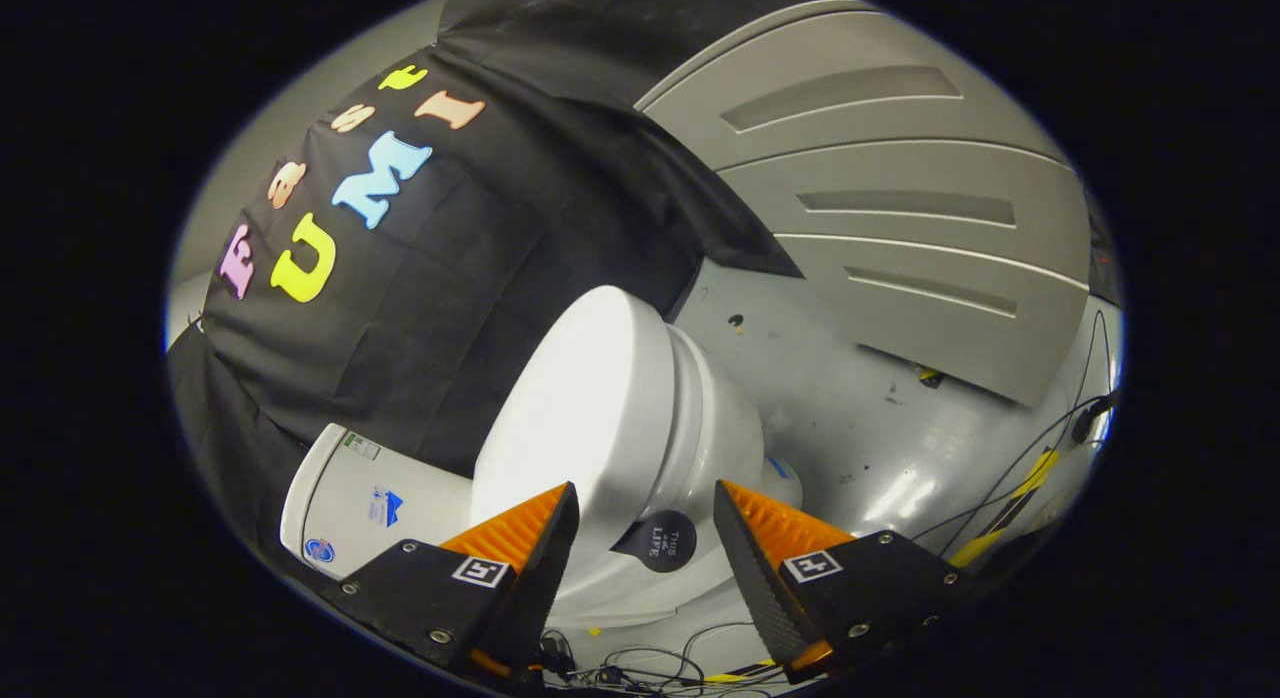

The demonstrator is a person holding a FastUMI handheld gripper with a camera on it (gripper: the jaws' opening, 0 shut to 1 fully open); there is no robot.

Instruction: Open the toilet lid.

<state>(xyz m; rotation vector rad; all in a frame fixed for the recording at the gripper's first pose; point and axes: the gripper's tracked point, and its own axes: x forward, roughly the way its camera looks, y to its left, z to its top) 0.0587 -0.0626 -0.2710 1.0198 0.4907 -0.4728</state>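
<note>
Your gripper [645, 548] has its fingers spread wide and holds nothing. The toilet [700, 428] sits just ahead of them on the grey floor [880, 428], and its white lid [580, 408] is down, with the lid's near edge reaching in between the fingertips without touching either. The tank [350, 498] stands to the left, against the black cloth wall [450, 278]. Cables [1020, 468] trail across the floor on the right.

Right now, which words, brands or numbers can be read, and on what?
Round dark sticker on the white ceramic toilet bowl, between the fingers of the open gripper: print too small to read reliably.
Three small stickers on the white cistern: blurred, unreadable.
Square markers on the fingers: patterns, no words.
</note>
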